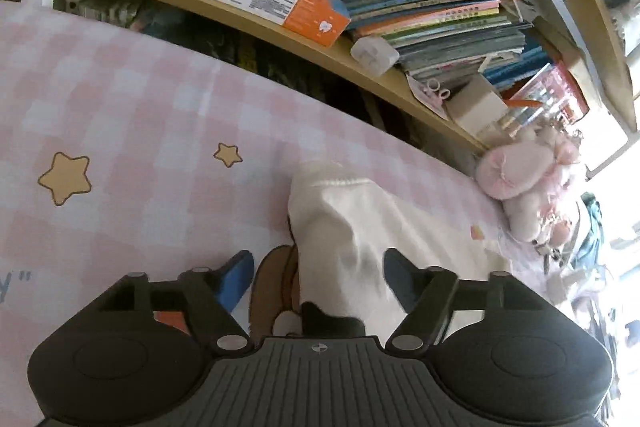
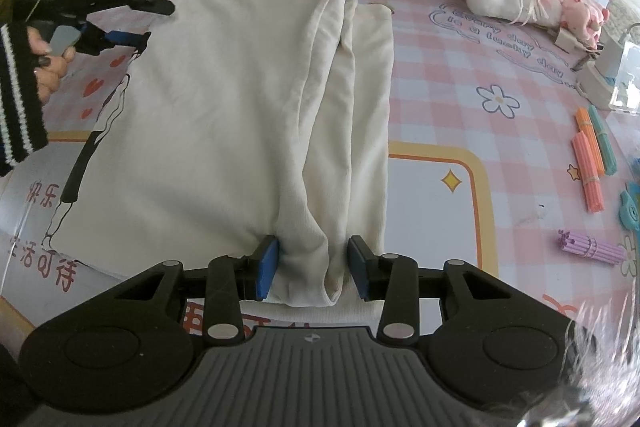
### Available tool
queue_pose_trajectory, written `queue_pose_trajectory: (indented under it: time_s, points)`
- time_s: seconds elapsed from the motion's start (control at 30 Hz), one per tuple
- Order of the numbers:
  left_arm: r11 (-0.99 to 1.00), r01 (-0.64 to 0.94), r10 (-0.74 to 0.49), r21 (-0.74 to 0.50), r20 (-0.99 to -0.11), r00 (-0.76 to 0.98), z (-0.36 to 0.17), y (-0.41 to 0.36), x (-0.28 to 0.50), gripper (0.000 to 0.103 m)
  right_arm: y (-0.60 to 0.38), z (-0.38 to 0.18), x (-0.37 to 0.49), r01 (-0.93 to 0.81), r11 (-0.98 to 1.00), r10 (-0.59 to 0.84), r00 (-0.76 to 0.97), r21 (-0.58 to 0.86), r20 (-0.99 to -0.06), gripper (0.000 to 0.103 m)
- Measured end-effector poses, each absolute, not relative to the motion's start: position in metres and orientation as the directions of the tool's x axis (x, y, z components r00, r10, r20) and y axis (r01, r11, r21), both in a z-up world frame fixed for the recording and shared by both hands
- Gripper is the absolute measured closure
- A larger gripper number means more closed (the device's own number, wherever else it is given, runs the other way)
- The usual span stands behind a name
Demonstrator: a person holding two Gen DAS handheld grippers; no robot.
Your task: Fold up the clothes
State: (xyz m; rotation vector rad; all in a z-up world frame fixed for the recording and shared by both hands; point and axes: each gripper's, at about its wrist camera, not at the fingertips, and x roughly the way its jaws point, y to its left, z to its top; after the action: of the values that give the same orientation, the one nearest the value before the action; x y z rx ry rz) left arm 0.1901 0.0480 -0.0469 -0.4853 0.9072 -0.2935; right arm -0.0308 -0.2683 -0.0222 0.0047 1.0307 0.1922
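Lying flat on the pink checked table cover [image 2: 440,75], a cream garment [image 2: 224,115], folded into a rough rectangle with a sleeve doubled lengthwise down its right half in soft ridges; showing a black stripe along its left edge. Sitting spread at the near hem, the right gripper [image 2: 313,267], fingers either side of the sleeve's cuffed end. Hovering spread at the far left corner, the left gripper [image 1: 316,279], cream cloth draping between its fingers.
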Motion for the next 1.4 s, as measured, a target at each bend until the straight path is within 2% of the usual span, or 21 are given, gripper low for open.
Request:
queue_pose_trajectory:
  time_s: [0.03, 0.07, 0.3, 0.33, 0.4, 0.43, 0.5, 0.6, 0.7, 0.9, 1.1, 1.27, 1.33, 1.37, 1.4]
  points:
    - [0.845, 0.031, -0.449, -0.534, -0.677, 0.583, -0.049, 0.048, 0.191, 0.093, -0.268, -0.022, -0.031, -0.159, 0.983, 0.162, 0.500, 0.094, -0.851, 0.065]
    - [0.842, 0.025, -0.451, -0.539, -0.677, 0.582, -0.049, 0.048, 0.191, 0.098, -0.268, -0.022, -0.031, -0.162, 0.982, 0.164, 0.501, 0.094, -0.850, 0.065]
    - [0.919, 0.039, -0.330, -0.391, -0.713, 0.619, -0.044, 0.025, 0.191, 0.097, -0.268, -0.023, -0.033, -0.185, 0.979, 0.172, 0.509, 0.088, -0.844, 0.064]
    - [0.928, 0.041, -0.312, -0.369, -0.716, 0.624, -0.043, 0.022, 0.191, 0.095, -0.268, -0.023, -0.033, -0.189, 0.978, 0.173, 0.509, 0.087, -0.844, 0.063]
    - [0.939, 0.035, -0.286, -0.342, -0.721, 0.631, -0.042, 0.019, 0.191, 0.084, -0.267, -0.023, -0.033, -0.199, 0.976, 0.176, 0.507, 0.084, -0.844, 0.063]
    - [0.925, 0.006, -0.300, -0.380, -0.721, 0.625, -0.041, 0.026, 0.193, 0.081, -0.267, -0.023, -0.033, -0.205, 0.975, 0.178, 0.506, 0.082, -0.844, 0.063]
    - [0.901, -0.047, -0.310, -0.432, -0.713, 0.629, -0.036, 0.040, 0.190, 0.066, -0.267, -0.023, -0.034, -0.215, 0.973, 0.181, 0.507, 0.080, -0.843, 0.062]
    - [0.891, -0.070, -0.291, -0.449, -0.682, 0.671, -0.023, 0.053, 0.170, 0.051, -0.267, -0.024, -0.036, -0.228, 0.971, 0.188, 0.510, 0.079, -0.839, 0.062]
    - [0.897, -0.045, -0.303, -0.439, -0.687, 0.661, -0.017, 0.058, 0.136, 0.045, -0.268, -0.023, -0.037, -0.234, 0.969, 0.196, 0.514, 0.083, -0.835, 0.062]
    - [0.953, 0.014, -0.249, -0.304, -0.752, 0.610, -0.020, 0.041, 0.047, 0.030, -0.281, -0.020, -0.038, -0.175, 0.969, 0.241, 0.525, 0.174, -0.816, 0.061]
    - [0.964, 0.015, -0.223, -0.265, -0.778, 0.587, -0.025, 0.015, -0.018, 0.024, -0.311, -0.008, -0.043, -0.063, 0.957, 0.269, 0.556, 0.283, -0.786, 0.049]
    - [0.958, -0.033, -0.219, -0.286, -0.797, 0.564, -0.036, 0.006, -0.030, 0.024, -0.325, -0.017, -0.045, -0.025, 0.944, 0.298, 0.495, 0.329, -0.816, 0.049]
    - [0.950, -0.047, -0.228, -0.308, -0.789, 0.570, -0.035, 0.006, -0.030, 0.028, -0.328, -0.020, -0.045, -0.016, 0.933, 0.322, 0.483, 0.359, -0.815, 0.054]
    - [0.945, -0.051, -0.240, -0.325, -0.787, 0.568, -0.035, 0.006, -0.030, 0.034, -0.329, -0.020, -0.045, -0.020, 0.931, 0.328, 0.480, 0.364, -0.813, 0.056]
    - [0.939, -0.056, -0.251, -0.339, -0.787, 0.564, -0.035, 0.006, -0.029, 0.053, -0.328, -0.020, -0.044, -0.029, 0.930, 0.334, 0.475, 0.365, -0.814, 0.062]
